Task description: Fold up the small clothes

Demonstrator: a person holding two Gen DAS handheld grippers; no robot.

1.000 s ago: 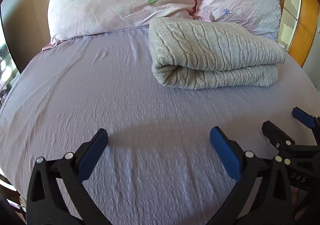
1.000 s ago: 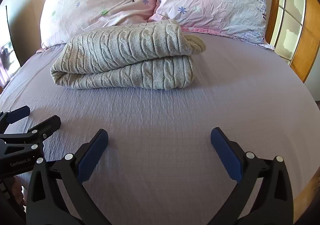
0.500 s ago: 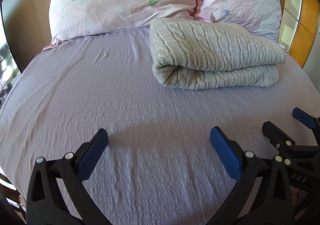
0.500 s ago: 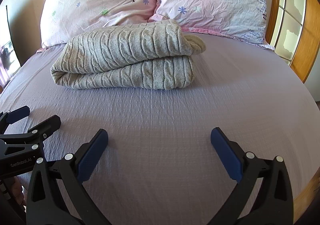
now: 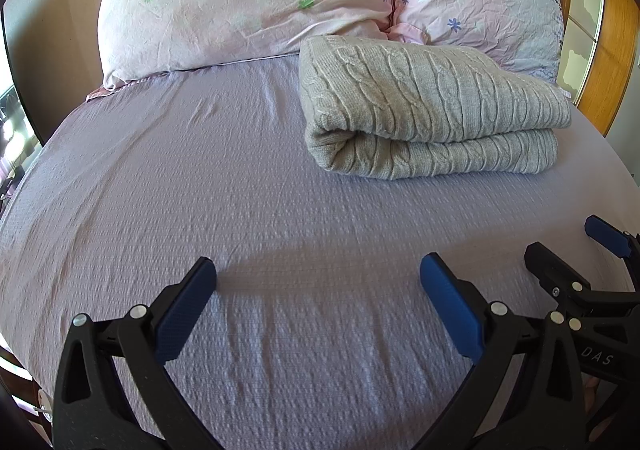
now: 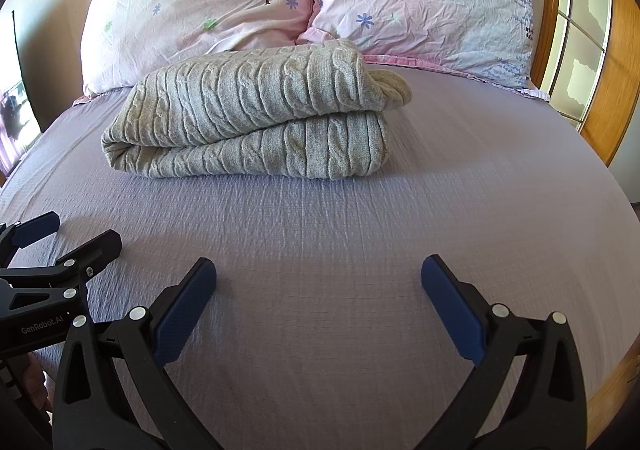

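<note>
A bed (image 5: 200,189) is covered with a lilac sheet; two pink floral pillows (image 6: 208,5) are propped against a beige wall (image 5: 52,29).

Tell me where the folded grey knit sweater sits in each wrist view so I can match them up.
Left wrist: folded grey knit sweater lies upper right, fold edge pointing left.
Right wrist: the sweater lies upper centre-left, fold edge at left.
Shared landmark: the tree print pillow sits directly behind it in both views.
</note>
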